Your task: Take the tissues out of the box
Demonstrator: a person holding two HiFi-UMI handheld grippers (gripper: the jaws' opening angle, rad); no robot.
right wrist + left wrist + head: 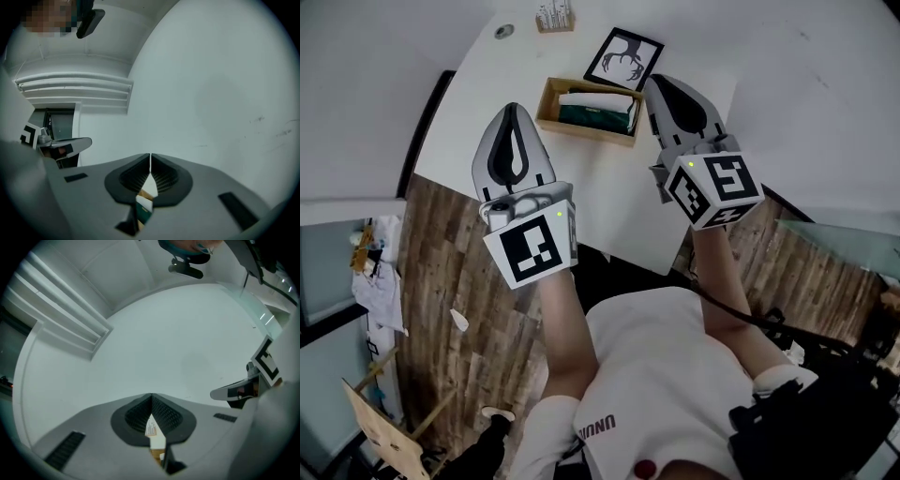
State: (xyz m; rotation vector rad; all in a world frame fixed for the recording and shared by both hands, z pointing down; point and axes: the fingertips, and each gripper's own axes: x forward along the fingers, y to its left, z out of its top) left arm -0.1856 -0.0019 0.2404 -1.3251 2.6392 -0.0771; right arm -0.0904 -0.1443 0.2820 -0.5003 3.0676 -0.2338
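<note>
An open wooden box (586,120) stands on the white table (487,103), with a green tissue pack (595,114) and white tissue inside. My left gripper (514,112) hovers left of the box, jaws shut with nothing between them. Just right of the box hangs my right gripper (661,84), also shut and empty. In the left gripper view the left gripper (151,396) faces a white wall, with a sliver of the box (156,454) below its jaws. The right gripper view shows the right gripper (150,156) closed, with the green pack (144,213) in the gap underneath.
A framed black-and-white picture (623,58) lies beyond the box. A small wooden holder (555,17) and a grey round cap (503,31) sit at the table's far edge. Wood floor (450,272) lies to the left, and the table's near corner (661,267) is by the person's body.
</note>
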